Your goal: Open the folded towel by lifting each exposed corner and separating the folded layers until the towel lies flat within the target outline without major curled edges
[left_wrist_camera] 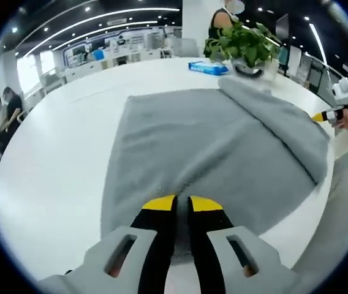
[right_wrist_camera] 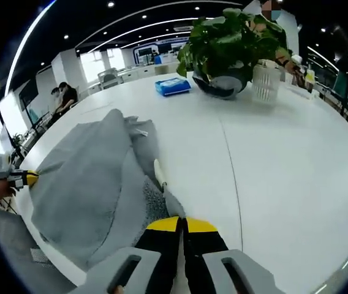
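Towel [left_wrist_camera: 211, 153]: grey terry cloth lying on the white table [left_wrist_camera: 57, 165]; in the left gripper view it runs from the jaws at 6 o'clock up toward 12, with one flap still folded over along the 2 o'clock side. In the right gripper view the towel [right_wrist_camera: 88, 184] lies from 9 o'clock to centre, its near part raised and rumpled.
Handling, judged: soft, limp and light; no stiffness, so it will drape and sag from any held point. The nap should give fair friction, so little slip is expected. Not fragile.
Where to hold, judged: corners and hems, a thin pinch of a single layer; the folded flap's free edge is the piece left to turn back.
Target outline: not made out in either view.
Left gripper [left_wrist_camera: 183, 205]: yellow-tipped jaws together, pinched on the towel's near edge at 6 o'clock.
Right gripper [right_wrist_camera: 182, 225]: jaws together, seemingly clamped on a lifted edge of the towel at 6 o'clock; seen from the left gripper view it sits small at 3 o'clock [left_wrist_camera: 325, 116], at the towel's far corner.
Potted plant [right_wrist_camera: 229, 43]: 12 o'clock, well apart from the towel.
Blue packet [right_wrist_camera: 173, 86]: 11 o'clock, beside the plant.
White ribbed cup [right_wrist_camera: 266, 82]: 1 o'clock.
People: seated at 9 o'clock beyond the table.
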A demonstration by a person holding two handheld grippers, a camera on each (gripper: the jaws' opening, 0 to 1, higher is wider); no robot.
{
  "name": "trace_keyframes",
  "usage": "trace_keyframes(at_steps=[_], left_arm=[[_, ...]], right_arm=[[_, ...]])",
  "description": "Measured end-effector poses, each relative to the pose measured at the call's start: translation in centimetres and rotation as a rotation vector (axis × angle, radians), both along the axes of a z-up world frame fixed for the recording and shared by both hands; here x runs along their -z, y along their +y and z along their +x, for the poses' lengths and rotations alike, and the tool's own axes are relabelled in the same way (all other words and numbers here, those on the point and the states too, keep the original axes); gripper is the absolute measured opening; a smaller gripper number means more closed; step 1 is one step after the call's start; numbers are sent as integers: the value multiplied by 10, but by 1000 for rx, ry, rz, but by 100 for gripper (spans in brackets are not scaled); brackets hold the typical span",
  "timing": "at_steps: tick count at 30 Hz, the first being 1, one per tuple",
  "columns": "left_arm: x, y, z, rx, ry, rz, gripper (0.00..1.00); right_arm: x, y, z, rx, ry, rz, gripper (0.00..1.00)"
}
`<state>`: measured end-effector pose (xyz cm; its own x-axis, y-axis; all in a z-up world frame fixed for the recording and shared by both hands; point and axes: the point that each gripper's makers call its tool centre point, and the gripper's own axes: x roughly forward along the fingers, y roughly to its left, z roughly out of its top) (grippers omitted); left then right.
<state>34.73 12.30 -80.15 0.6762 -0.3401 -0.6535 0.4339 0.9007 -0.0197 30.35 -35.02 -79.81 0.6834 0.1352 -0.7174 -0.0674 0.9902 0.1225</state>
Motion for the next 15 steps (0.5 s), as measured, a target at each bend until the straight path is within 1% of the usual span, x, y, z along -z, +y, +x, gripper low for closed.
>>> trace_keyframes(at_steps=[5, 10, 12, 15], left_arm=[[0, 16, 5, -6, 4, 19, 8], [0, 41, 9, -47, 11, 41, 8], [0, 56, 11, -74, 10, 40, 8], [-2, 67, 10, -99, 7, 43, 8]], right_arm=[[1, -4, -2, 8, 1, -20, 0], [0, -13, -6, 37, 6, -29, 0], [0, -16, -8, 47, 8, -32, 0], [2, -19, -11, 54, 12, -40, 0]])
